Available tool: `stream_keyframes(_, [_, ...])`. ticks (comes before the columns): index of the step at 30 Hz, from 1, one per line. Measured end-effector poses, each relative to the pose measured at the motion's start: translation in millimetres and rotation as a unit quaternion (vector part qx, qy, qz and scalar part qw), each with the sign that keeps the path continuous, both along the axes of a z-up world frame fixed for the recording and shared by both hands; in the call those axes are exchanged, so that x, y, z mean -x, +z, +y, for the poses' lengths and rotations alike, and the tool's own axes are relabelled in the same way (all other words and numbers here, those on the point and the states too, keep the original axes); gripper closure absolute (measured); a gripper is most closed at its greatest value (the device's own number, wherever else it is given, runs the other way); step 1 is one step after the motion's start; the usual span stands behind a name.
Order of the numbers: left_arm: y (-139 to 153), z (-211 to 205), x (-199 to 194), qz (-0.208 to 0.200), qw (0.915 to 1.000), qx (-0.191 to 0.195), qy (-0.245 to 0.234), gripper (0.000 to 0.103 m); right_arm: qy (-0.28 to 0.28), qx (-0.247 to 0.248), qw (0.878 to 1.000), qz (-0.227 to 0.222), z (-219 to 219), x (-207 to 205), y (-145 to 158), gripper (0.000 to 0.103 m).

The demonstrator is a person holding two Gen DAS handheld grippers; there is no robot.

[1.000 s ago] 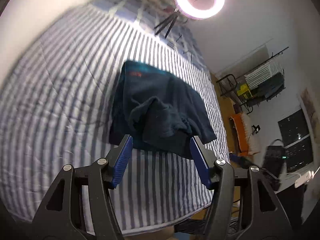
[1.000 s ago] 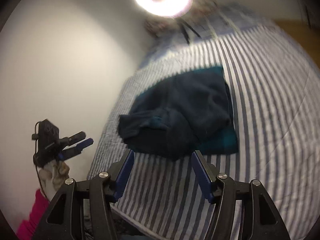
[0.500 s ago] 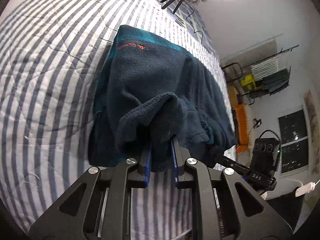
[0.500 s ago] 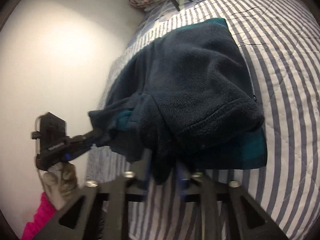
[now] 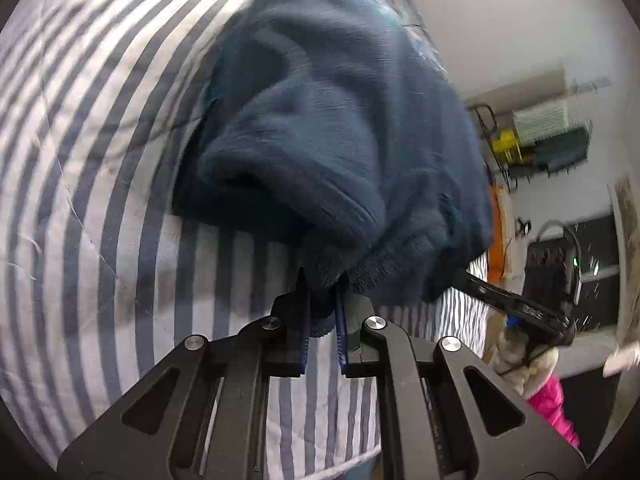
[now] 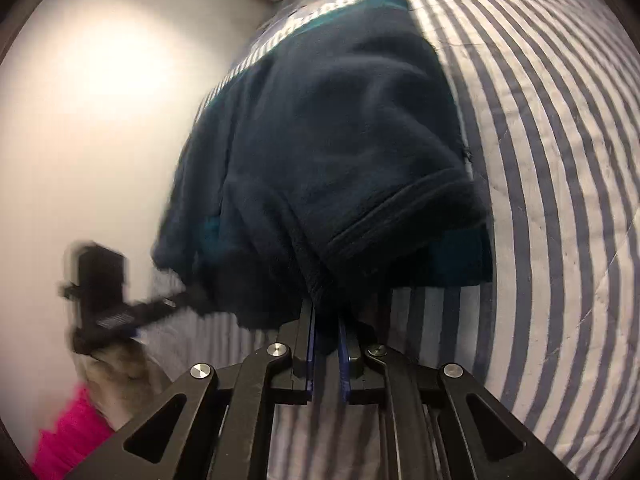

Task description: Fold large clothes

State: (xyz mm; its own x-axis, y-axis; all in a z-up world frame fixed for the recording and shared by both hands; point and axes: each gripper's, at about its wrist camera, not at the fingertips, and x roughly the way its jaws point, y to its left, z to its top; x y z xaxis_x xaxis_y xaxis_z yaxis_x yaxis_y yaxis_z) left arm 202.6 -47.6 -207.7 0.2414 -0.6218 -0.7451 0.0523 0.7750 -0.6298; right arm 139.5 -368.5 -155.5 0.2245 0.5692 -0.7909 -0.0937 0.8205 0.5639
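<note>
Pinching the near edge of the dark fleece garment.
Left gripper and right gripper pressed on fabric over striped bedcover.

A bed covered with a quilted sheet in blue and white stripes carries a dark navy fleece garment, whose far part lies bunched on the stripes, teal edging showing underneath.
</note>
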Motion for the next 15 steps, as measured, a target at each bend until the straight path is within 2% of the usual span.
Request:
stream_keyframes(2, [20,-4,9,-0.023,0.9994,-0.014,-0.023,0.089,0.017,-0.01,1.0,-0.014,-5,6,13,0.086])
stream_keyframes(3, [27,-3,15,-0.028,0.9988,-0.02,-0.034,0.087,0.02,-0.019,0.999,-0.019,-10,9,19,0.079])
stream_keyframes(4, [34,0,21,-0.033,0.9985,-0.019,-0.039,0.081,0.018,-0.025,0.999,-0.029,-18,13,25,0.066])
stream_keyframes(5, [40,7,28,-0.039,0.9985,-0.013,-0.036,0.076,0.014,-0.029,0.999,-0.041,-26,16,31,0.062])
stream_keyframes(6, [45,17,32,-0.045,0.9988,-0.008,-0.02,0.061,0.005,-0.037,0.998,-0.048,-34,17,35,0.06])
stream_keyframes(7, [48,29,33,-0.049,0.9988,0.002,0.003,0.048,-0.006,-0.046,0.998,-0.052,-41,18,36,0.05])
stream_keyframes(8, [49,37,31,-0.051,0.9985,0.009,0.019,0.046,-0.028,-0.061,0.996,-0.054,-50,17,35,0.037])
stream_keyframes(10, [49,54,21,-0.046,0.9971,0.012,0.06,0.046,-0.065,-0.081,0.994,-0.046,-60,16,32,0.032])
stream_keyframes(12, [46,68,6,-0.036,0.9943,0.022,0.097,0.046,-0.098,-0.106,0.989,-0.027,-71,9,24,0.032])
stream_keyframes(15, [33,77,-16,-0.007,0.992,0.046,0.117,0.046,-0.131,-0.123,0.984,-0.017,-75,1,14,0.032])
